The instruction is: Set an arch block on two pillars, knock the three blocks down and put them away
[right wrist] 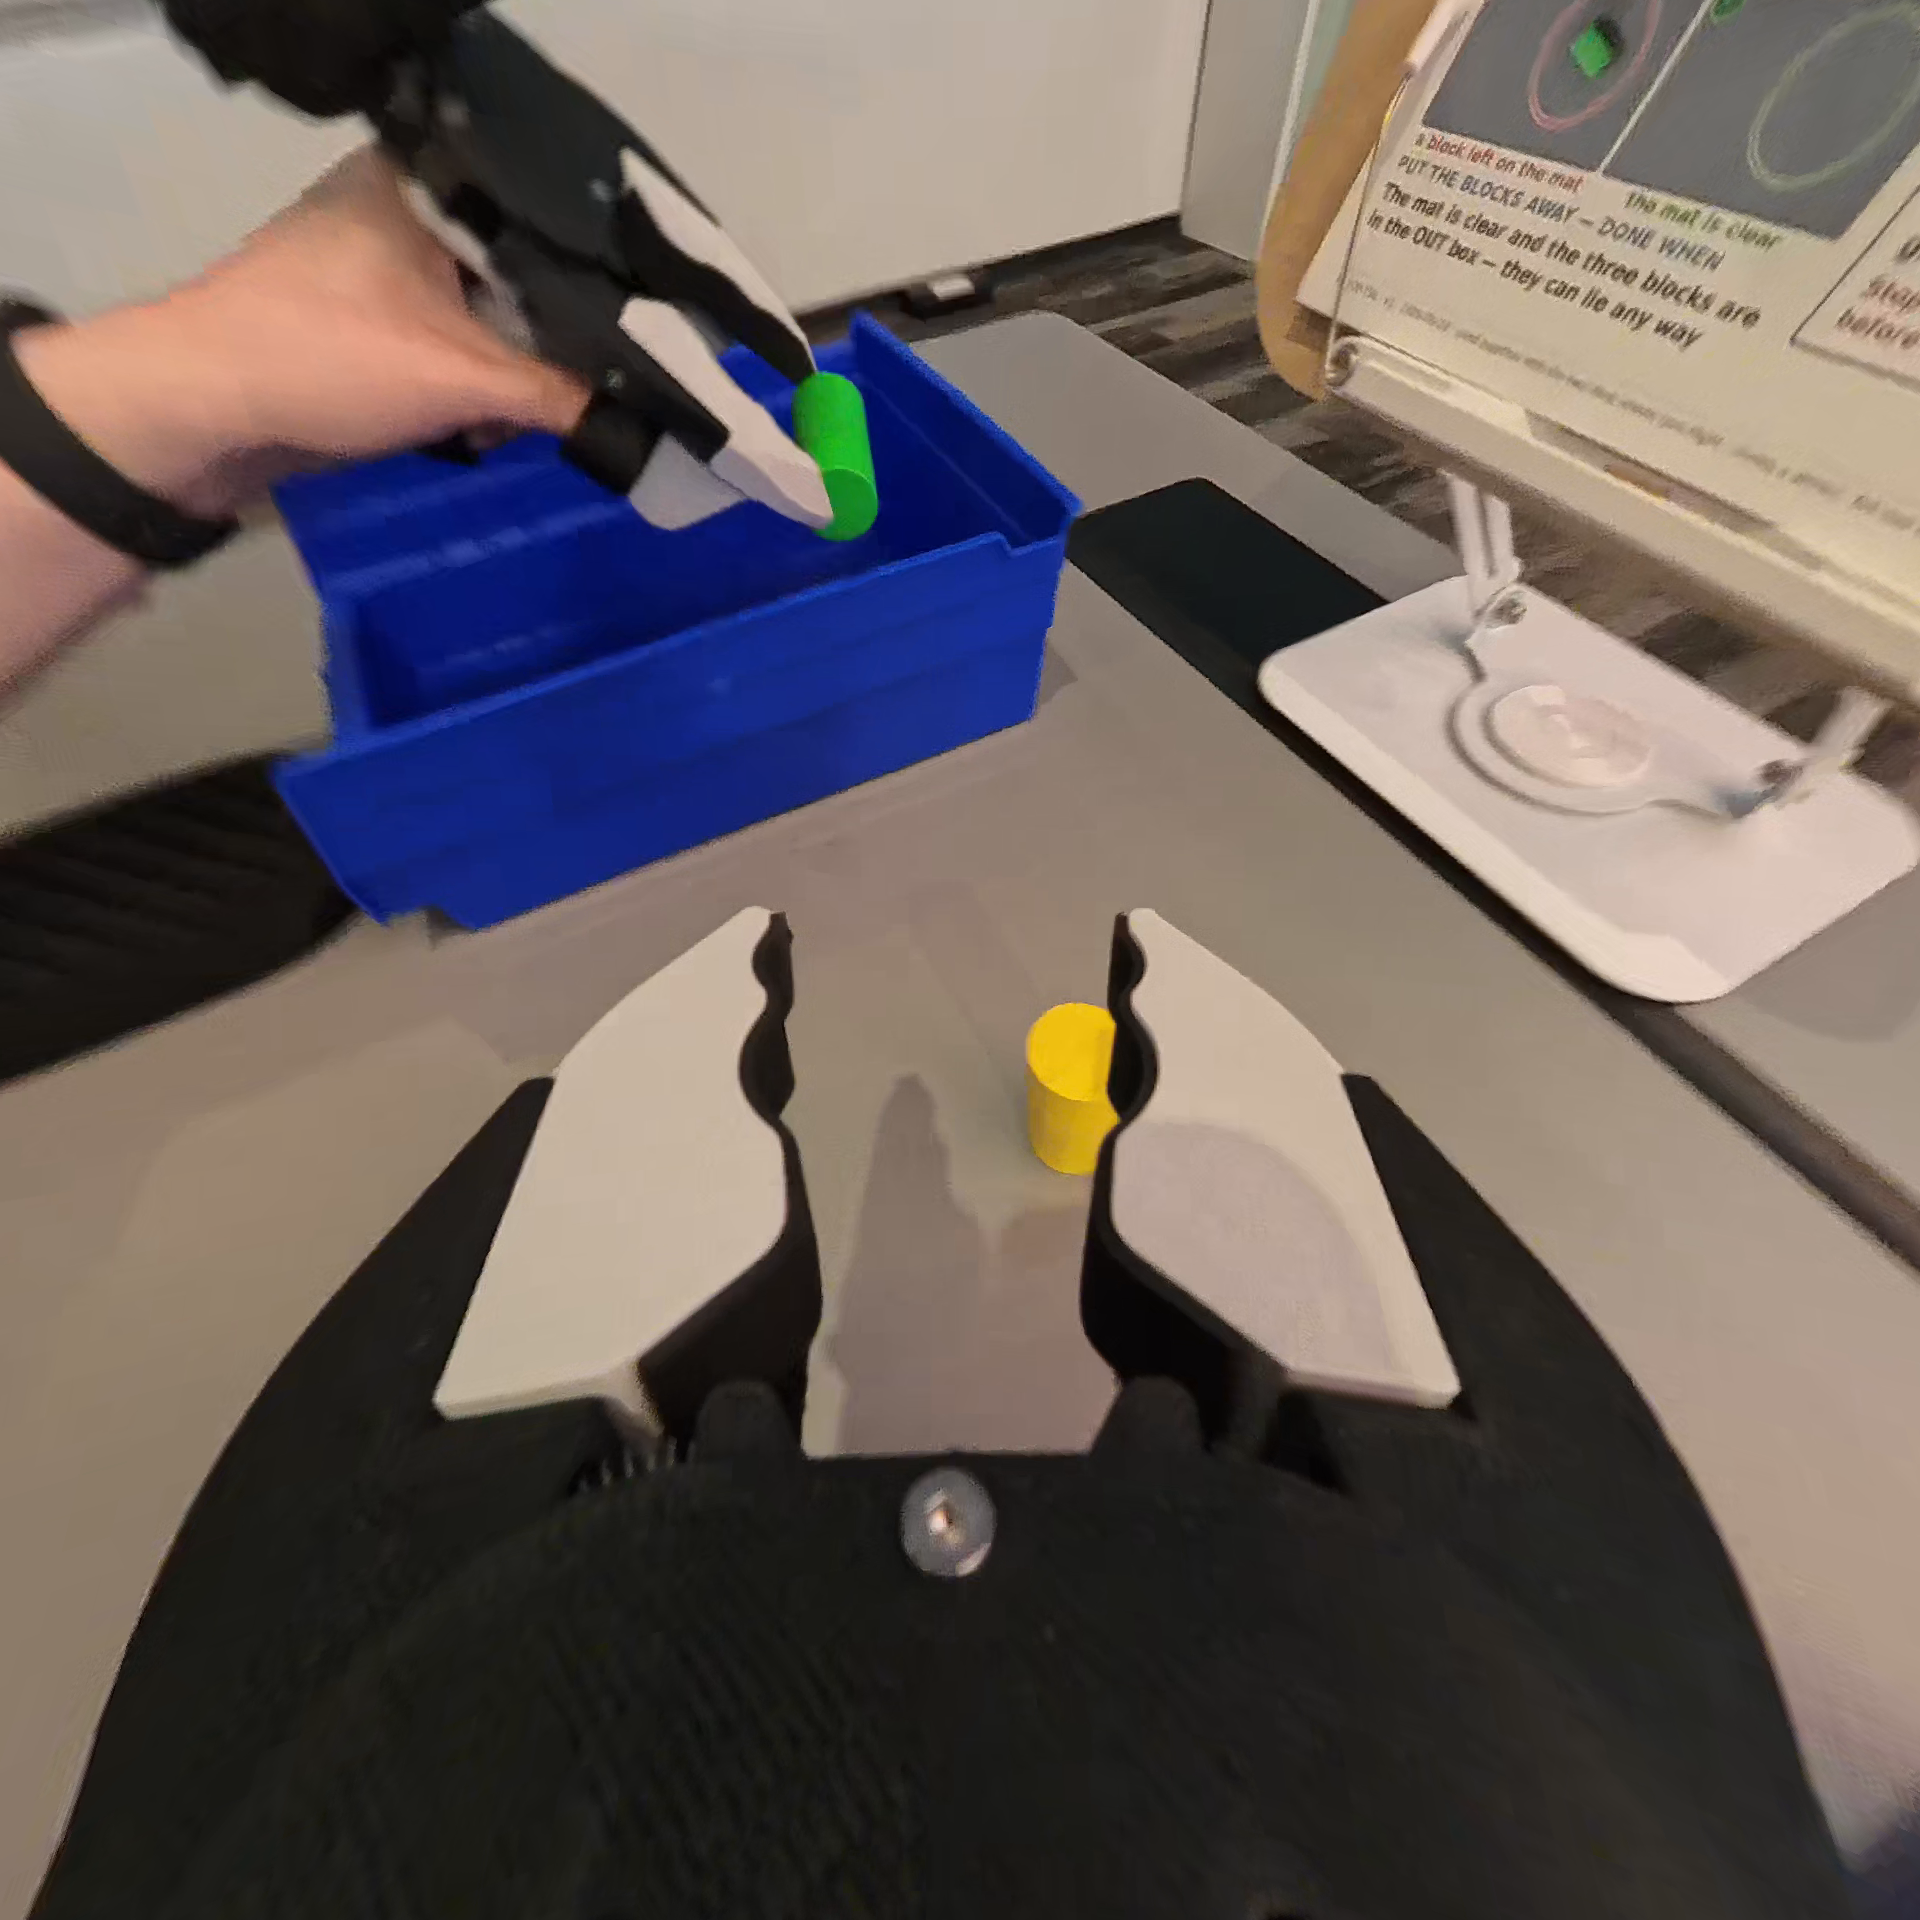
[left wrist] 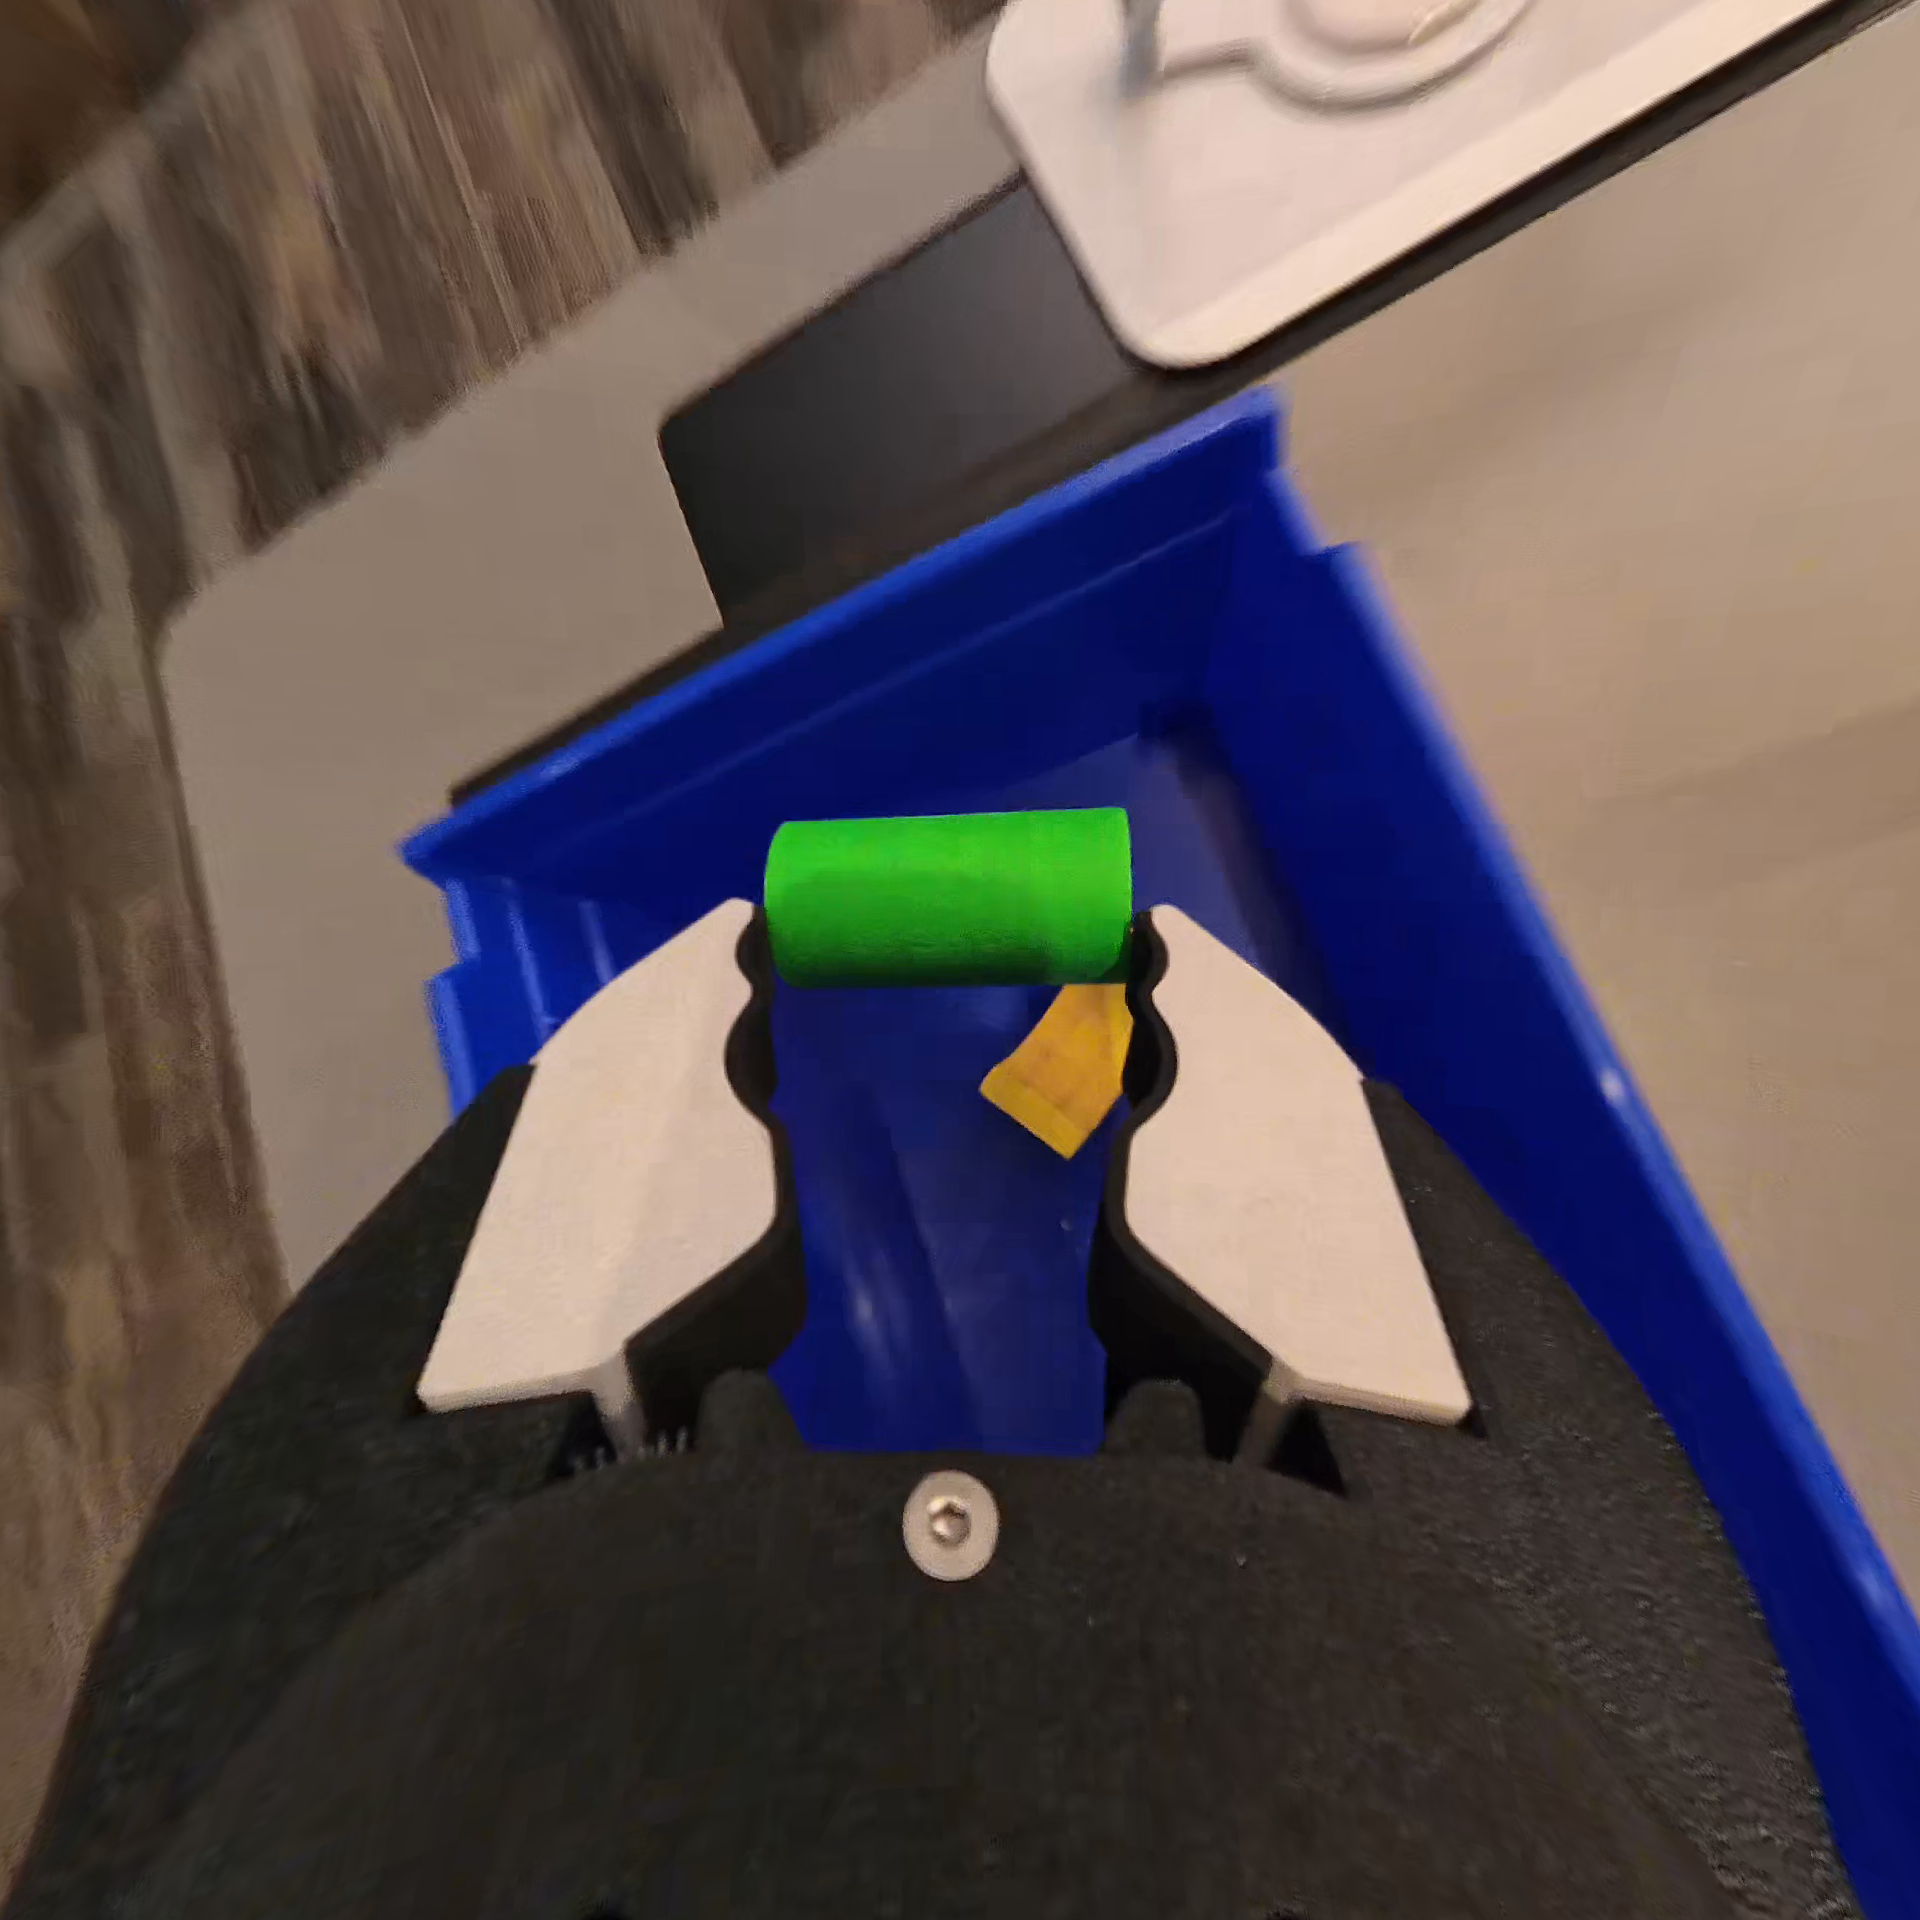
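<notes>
- Green and smooth, a round pillar block [left wrist: 948, 896] sits sideways between the tips of the left gripper [left wrist: 948, 940], which squeezes it at its two flat ends.
- The left gripper holds this green block [right wrist: 836, 455] up in the air over the open blue box [right wrist: 665, 717], not touching the box floor.
- The blue box [left wrist: 1403, 831] is shiny plastic with straight walls and small ridges inside.
- A yellow block [left wrist: 1062, 1070] with wood-like lines lies on the floor of the box, under the green one; part of it hides behind a finger, so its full shape cannot be told.
- The fingers [right wrist: 1247, 1164] of the right gripper [right wrist: 948, 966] are flat and pale grey on top, with wavy black rubbery edges inside.
- The right gripper is wide open and holds nothing.
- A yellow round pillar [right wrist: 1070, 1086] stands up on the smooth grey table [right wrist: 1195, 831], between the open fingers, right beside the right-hand one.
- A white stand [right wrist: 1590, 790] with a paper sheet [right wrist: 1621, 229] on it sits near the box, off to the right.
- A hand [right wrist: 270, 374] with a black wrist band grips the left gripper.
</notes>
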`<state>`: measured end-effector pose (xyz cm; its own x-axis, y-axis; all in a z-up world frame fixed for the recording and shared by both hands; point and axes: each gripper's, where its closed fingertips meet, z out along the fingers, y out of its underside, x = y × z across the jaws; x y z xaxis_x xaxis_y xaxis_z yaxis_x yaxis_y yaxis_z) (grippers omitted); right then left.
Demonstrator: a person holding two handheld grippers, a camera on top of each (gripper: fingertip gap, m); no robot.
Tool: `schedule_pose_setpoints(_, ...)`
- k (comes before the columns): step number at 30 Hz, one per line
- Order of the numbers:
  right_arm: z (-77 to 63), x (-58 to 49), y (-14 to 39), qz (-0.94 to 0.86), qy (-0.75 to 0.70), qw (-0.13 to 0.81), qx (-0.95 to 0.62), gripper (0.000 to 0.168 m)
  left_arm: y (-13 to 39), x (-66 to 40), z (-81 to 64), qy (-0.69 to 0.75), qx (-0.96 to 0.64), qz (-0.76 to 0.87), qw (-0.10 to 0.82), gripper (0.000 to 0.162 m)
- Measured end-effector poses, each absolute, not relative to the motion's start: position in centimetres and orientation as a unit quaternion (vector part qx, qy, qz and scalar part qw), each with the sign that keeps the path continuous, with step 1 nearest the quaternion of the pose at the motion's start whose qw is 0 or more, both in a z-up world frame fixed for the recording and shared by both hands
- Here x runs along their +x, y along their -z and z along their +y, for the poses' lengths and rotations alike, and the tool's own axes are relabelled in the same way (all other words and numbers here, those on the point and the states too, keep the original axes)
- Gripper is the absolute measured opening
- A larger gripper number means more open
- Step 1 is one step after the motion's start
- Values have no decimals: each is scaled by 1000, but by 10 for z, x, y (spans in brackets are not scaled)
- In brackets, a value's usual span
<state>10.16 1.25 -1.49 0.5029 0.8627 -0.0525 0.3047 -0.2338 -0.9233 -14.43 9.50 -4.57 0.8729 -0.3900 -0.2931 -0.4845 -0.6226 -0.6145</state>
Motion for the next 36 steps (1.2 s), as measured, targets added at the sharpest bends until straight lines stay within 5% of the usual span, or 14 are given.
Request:
schedule_pose_setpoints(5, -21, 90, -26, -298, -594, 353, -658, 56, -32, -61, 21, -17, -769, 415, 486, 66)
schedule_pose_setpoints(8, -47, 96, -52, -246, -750, 194, -583, 33, -39, -11, -30, -46, -671, 534, 513, 66)
schedule_pose_setpoints(16, -89, 73, -37, -308, -729, 109, -601, 55, -34, 63, -96, 41, -588, 613, 526, 65)
schedule_pose_setpoints(25, -112, 77, -43, -340, -753, 48, -562, 31, -37, 86, -121, 105, -572, 632, 513, 66)
schedule_pose_setpoints(30, -134, 81, -42, -370, -761, -18, -532, 32, -40, 89, -135, 136, -560, 644, 504, 65)
schedule_pose_setpoints(36, -122, 78, -37, -376, -746, 29, -549, 31, -36, 78, -122, 103, -577, 620, 523, 63)
